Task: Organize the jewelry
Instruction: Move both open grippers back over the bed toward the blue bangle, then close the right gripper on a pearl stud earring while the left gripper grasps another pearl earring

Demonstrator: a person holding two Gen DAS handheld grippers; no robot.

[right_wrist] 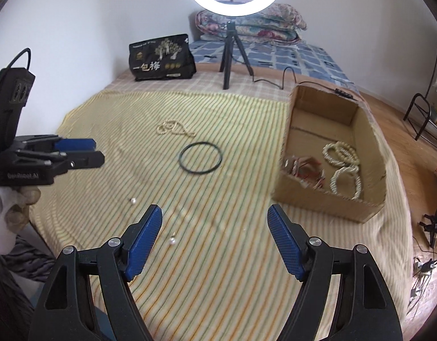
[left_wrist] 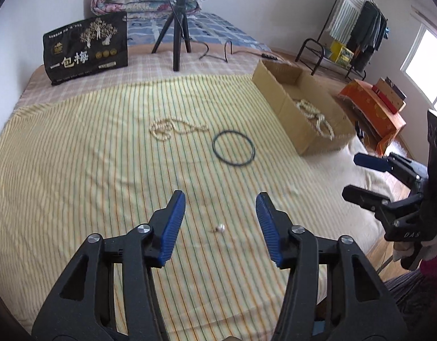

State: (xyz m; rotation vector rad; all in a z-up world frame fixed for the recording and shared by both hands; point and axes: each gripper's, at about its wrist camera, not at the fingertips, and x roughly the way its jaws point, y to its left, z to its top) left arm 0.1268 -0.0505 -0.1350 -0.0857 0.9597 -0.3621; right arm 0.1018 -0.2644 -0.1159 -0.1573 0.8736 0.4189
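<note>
On the striped bedcover lie a pearl necklace [left_wrist: 173,128] [right_wrist: 174,128], a dark green ring bangle [left_wrist: 233,147] [right_wrist: 200,158] and small pearl earrings [left_wrist: 219,228] [right_wrist: 172,240] [right_wrist: 133,200]. A cardboard box [left_wrist: 278,101] [right_wrist: 326,204] at the right holds pearl bracelets [left_wrist: 318,116] [right_wrist: 343,167] and a red-and-white item [right_wrist: 300,167]. My left gripper [left_wrist: 220,203] is open and empty, just above one earring. My right gripper [right_wrist: 215,216] is open and empty, near another earring; it shows at the right in the left wrist view [left_wrist: 352,176].
A black printed bag [left_wrist: 86,47] [right_wrist: 161,58] and a ring-light tripod [left_wrist: 177,39] [right_wrist: 232,54] with a cable stand at the back. Folded quilts [right_wrist: 249,25] lie behind. The bed's edge and wooden floor are to the right, with a clothes rack [left_wrist: 357,28].
</note>
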